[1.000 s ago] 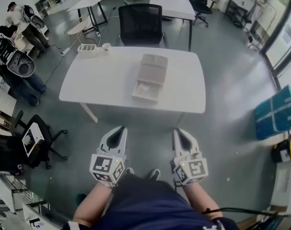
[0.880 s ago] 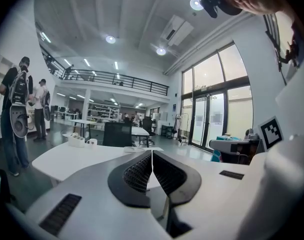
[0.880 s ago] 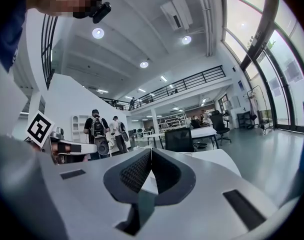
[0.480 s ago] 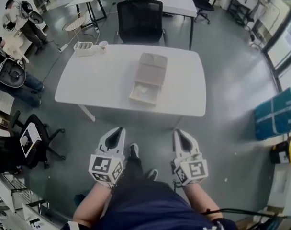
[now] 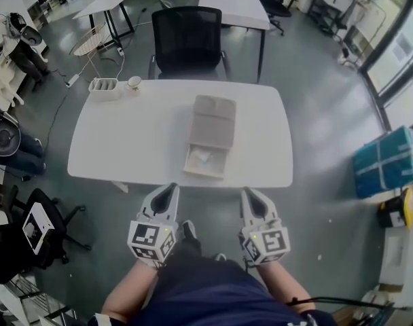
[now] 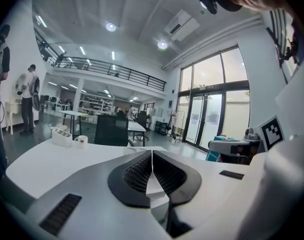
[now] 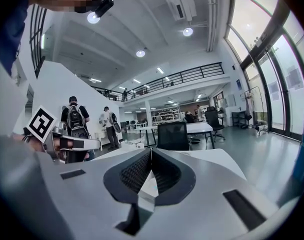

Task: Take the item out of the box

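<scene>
A flat beige box (image 5: 209, 136) lies open in the middle of the white table (image 5: 125, 148), its lid folded back toward the far side. Inside the near half rests a pale item (image 5: 201, 157). My left gripper (image 5: 168, 189) and right gripper (image 5: 248, 195) hang side by side just short of the table's near edge, above the floor and the person's lap. Both are shut, tips touching, with nothing between them. In the left gripper view the shut gripper (image 6: 151, 153) points across the tabletop; the right gripper view shows the other gripper (image 7: 151, 151) the same way.
A black office chair (image 5: 187, 36) stands behind the table. A white tray (image 5: 102, 87) and a small cup (image 5: 134, 82) sit at the table's far left corner. People stand at the left edge (image 5: 16, 36). Blue wrapped boxes (image 5: 386, 161) lie on the floor at right.
The view has moved closer to the table, and the table's near edge now lies just ahead of both gripper tips. Both grippers stay shut and level.
</scene>
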`<state>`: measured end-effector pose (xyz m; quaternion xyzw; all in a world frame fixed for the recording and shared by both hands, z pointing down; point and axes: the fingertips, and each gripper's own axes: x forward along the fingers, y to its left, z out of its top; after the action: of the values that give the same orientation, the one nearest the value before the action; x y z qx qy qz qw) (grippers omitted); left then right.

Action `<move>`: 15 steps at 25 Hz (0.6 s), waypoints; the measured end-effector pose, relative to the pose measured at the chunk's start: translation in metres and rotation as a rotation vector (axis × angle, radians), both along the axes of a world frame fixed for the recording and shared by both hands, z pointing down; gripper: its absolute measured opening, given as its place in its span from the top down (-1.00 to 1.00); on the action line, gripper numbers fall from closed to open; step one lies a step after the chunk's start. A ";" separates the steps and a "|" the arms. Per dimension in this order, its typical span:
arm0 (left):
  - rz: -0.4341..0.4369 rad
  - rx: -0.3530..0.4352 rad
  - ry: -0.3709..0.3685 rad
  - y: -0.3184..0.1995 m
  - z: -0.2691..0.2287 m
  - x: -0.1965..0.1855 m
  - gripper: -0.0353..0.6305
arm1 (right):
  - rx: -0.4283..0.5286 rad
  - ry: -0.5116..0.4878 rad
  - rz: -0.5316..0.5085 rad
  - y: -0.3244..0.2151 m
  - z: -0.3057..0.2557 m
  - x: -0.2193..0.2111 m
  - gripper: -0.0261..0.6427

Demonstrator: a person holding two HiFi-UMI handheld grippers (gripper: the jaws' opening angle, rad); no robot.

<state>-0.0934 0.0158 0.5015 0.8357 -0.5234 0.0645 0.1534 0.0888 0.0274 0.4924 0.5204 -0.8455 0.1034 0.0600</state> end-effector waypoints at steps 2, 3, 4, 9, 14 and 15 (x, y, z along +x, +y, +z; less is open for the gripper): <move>0.017 0.000 0.005 -0.016 -0.002 -0.006 0.80 | -0.009 0.008 0.007 -0.014 0.001 -0.010 0.87; 0.025 0.001 0.007 -0.023 -0.002 -0.008 0.80 | -0.017 0.011 0.012 -0.020 0.003 -0.013 0.87; 0.033 0.000 0.009 -0.029 -0.002 -0.010 0.80 | -0.026 0.014 0.017 -0.025 0.005 -0.017 0.87; 0.053 -0.019 0.017 -0.054 0.006 -0.027 0.80 | -0.066 0.043 0.012 -0.048 0.016 -0.040 0.87; 0.060 -0.048 0.027 -0.066 0.014 -0.029 0.80 | -0.095 0.097 -0.004 -0.067 0.031 -0.048 0.87; 0.060 -0.051 0.027 -0.069 0.015 -0.027 0.80 | -0.098 0.109 -0.008 -0.072 0.035 -0.047 0.87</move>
<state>-0.1207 -0.0533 0.5166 0.8477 -0.4940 0.0713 0.1796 0.0417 -0.0448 0.5278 0.5181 -0.8371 0.1161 0.1320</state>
